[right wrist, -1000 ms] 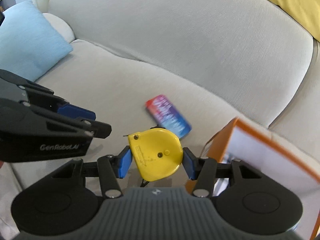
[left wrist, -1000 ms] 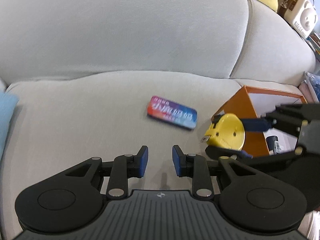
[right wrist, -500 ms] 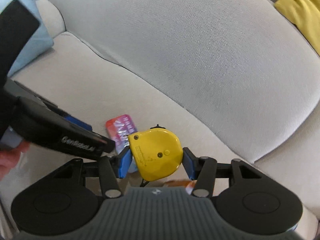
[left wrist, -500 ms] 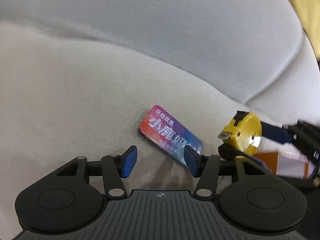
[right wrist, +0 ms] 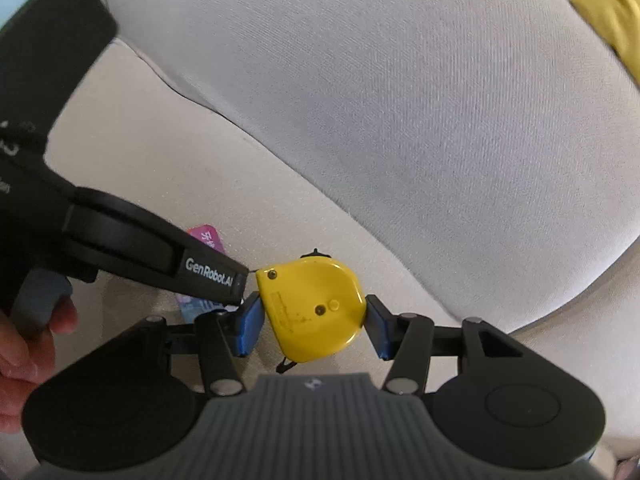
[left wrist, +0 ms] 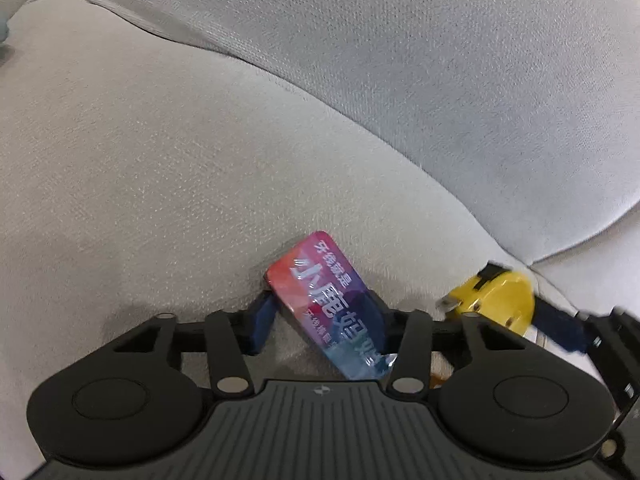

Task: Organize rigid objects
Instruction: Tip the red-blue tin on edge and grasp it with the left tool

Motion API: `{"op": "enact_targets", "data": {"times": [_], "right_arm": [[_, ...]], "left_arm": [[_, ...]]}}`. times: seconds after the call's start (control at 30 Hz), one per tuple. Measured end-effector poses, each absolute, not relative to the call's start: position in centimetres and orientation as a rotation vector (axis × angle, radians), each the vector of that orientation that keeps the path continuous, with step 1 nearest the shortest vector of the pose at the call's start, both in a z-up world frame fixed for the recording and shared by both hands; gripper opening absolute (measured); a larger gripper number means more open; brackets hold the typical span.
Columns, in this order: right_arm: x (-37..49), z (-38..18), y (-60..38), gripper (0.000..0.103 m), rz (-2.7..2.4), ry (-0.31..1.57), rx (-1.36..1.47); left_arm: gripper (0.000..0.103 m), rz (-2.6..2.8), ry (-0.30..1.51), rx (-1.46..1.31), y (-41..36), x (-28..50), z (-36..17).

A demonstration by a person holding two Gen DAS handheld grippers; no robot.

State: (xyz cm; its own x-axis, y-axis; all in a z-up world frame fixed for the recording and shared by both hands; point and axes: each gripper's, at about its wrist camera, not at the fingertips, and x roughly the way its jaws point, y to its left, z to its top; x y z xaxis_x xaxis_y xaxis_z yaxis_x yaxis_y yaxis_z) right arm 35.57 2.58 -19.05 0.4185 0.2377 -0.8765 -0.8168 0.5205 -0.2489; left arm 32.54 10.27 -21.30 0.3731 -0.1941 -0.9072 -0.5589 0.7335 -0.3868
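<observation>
Both tools point steeply down at a pale sofa seat (left wrist: 168, 184). On the left, the left tool (left wrist: 320, 320) has a flat colourful box (left wrist: 334, 308) with Chinese lettering between its blue pads (left wrist: 262, 322); its jaws have just been closing around the box, which lies slanted on the cushion. The left pad sits at the box's edge and the right pad is hidden behind it, so a firm pinch cannot be confirmed. From the right wrist view, a person's hand (right wrist: 24, 344) grips that tool's handle at the left edge. Further right, the right tool (right wrist: 312, 324) is clenched on a yellow tape measure (right wrist: 312, 312), pads pressing both its sides, just beside the left tool's tip.
</observation>
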Motion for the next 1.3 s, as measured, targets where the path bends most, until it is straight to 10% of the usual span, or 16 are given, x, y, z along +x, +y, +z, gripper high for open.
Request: {"op": "enact_targets", "data": {"times": [0.33,1.3], "right_arm": [[35.9,-20.7,4.8,0.055,0.702,0.956,-0.830],[40.8,-22.1,10.4,0.055,0.617,0.999,-1.049]], "left_arm": [[0.000,0.246,1.144,-0.778,12.2,32.8,-20.5],[0.024,0.166,1.160,-0.962,17.1,28.0,-20.3]]}}
